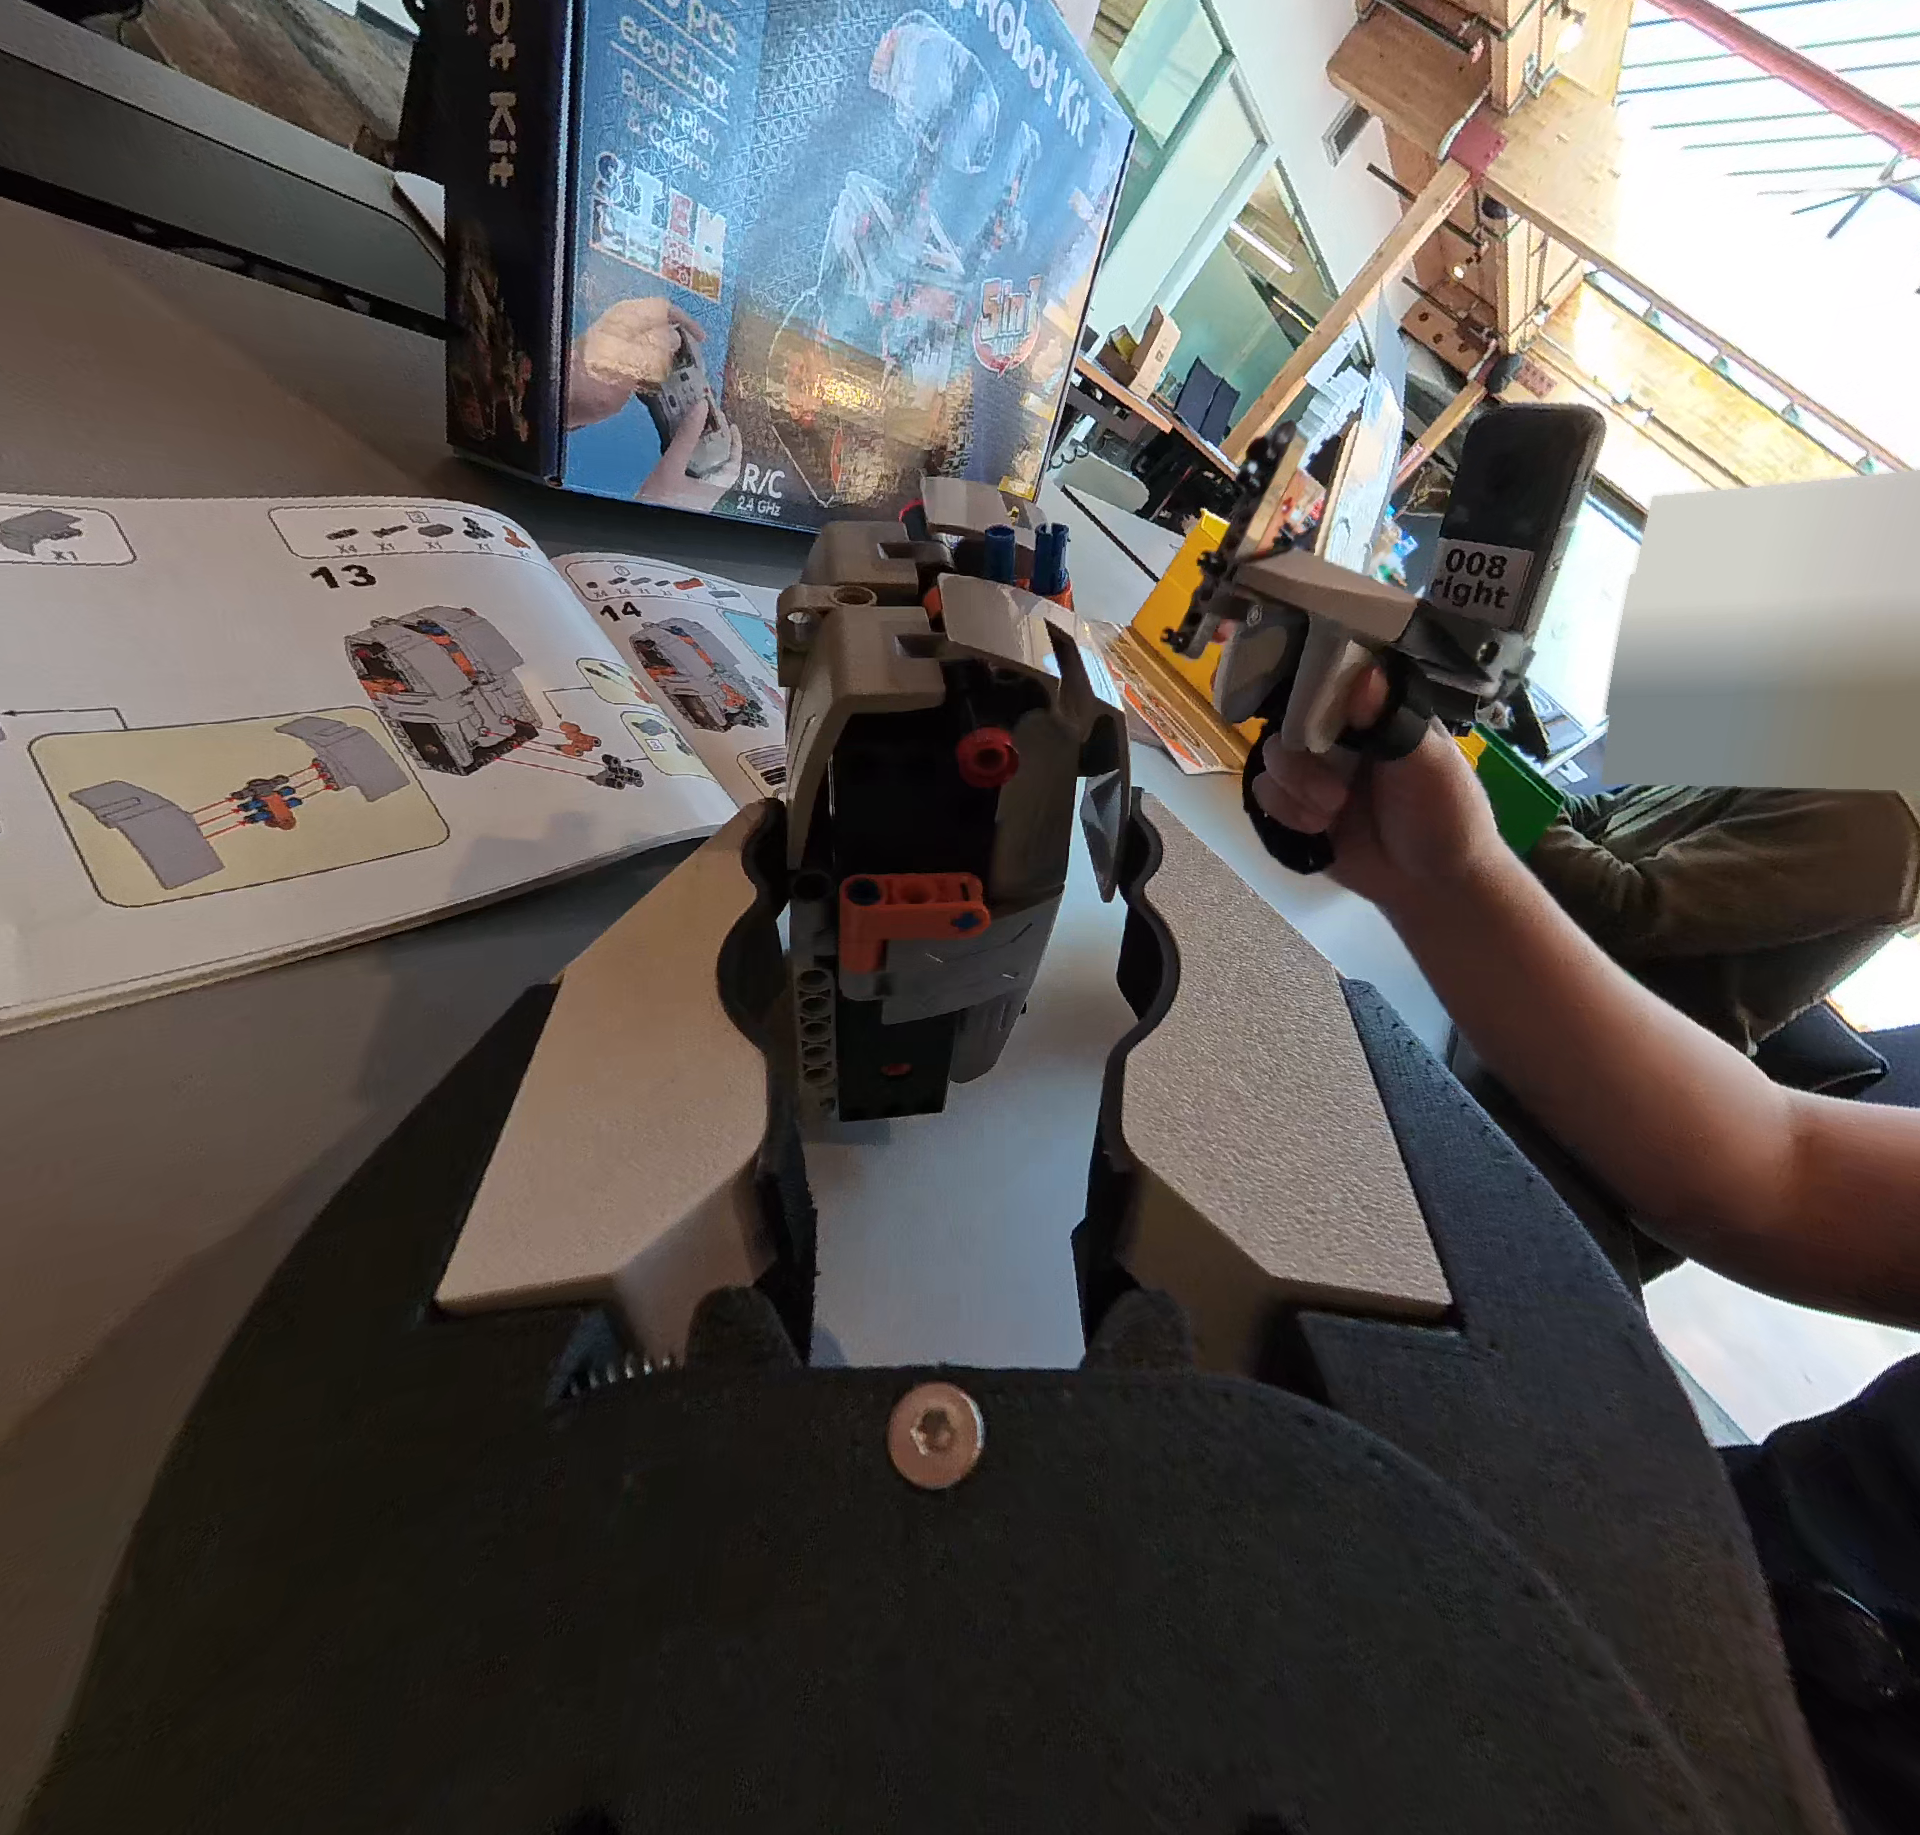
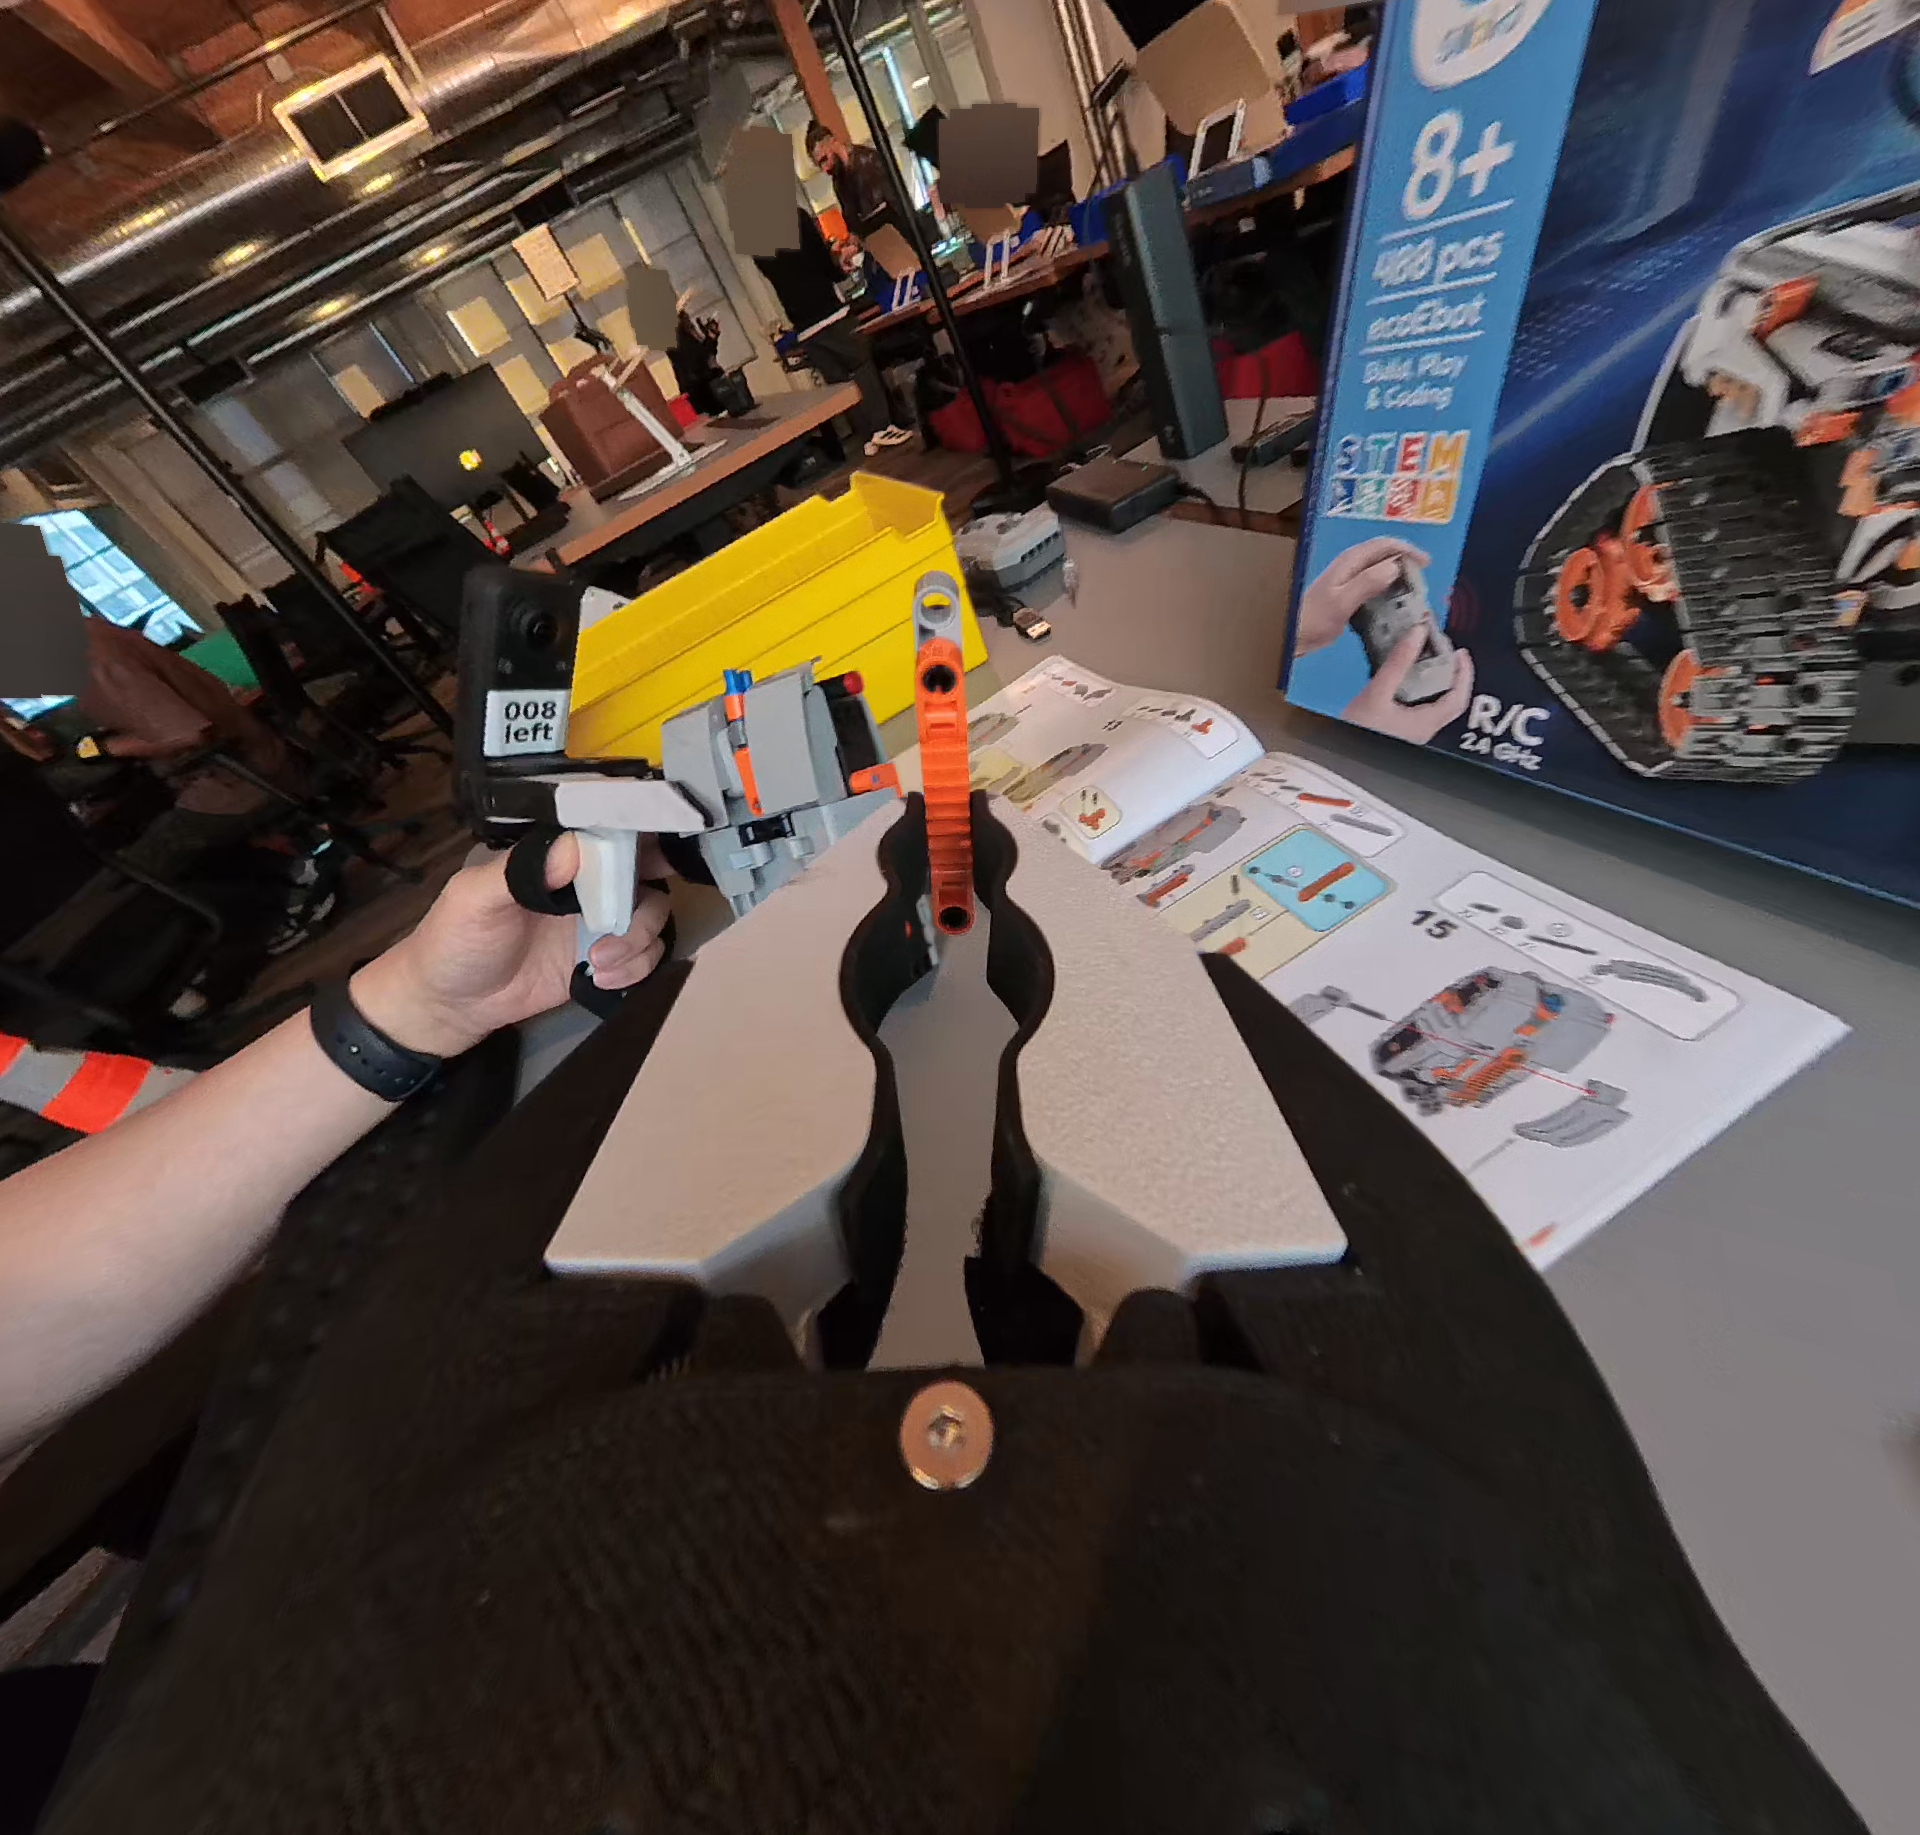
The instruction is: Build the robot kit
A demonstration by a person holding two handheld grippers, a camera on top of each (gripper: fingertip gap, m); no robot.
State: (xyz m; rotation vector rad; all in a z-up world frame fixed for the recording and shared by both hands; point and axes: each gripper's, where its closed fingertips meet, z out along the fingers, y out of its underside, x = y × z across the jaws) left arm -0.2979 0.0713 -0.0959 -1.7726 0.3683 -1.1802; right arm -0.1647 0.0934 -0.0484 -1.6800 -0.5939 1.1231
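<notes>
The left gripper (image 1: 940, 850) is clamped around a half-built toy model (image 1: 925, 798) of grey, black and orange bricks, holding it upright just above the grey table (image 1: 208, 1110). The right gripper (image 2: 951, 881) has its jaws pinched on a slim orange beam (image 2: 945, 798), which stands nearly upright with a grey link at its top, and it sits off to the model's right, apart from it. If these two pieces are to meet, I'd judge that the beam has to be lined up squarely with its holes first, the model kept steady, and any push made gently along the pins, since the long thin beam looks liable to twist in so narrow a grip. An open instruction booklet (image 2: 1403, 954) lies flat on the table beneath and beyond both grippers, touching neither. A tall blue kit box (image 2: 1558, 435) stands upright at the booklet's far side, walling that direction. A yellow bin (image 2: 779, 601) sits behind the model in the right wrist view, near but apart. The freest room appears to be the air between the two grippers.
</notes>
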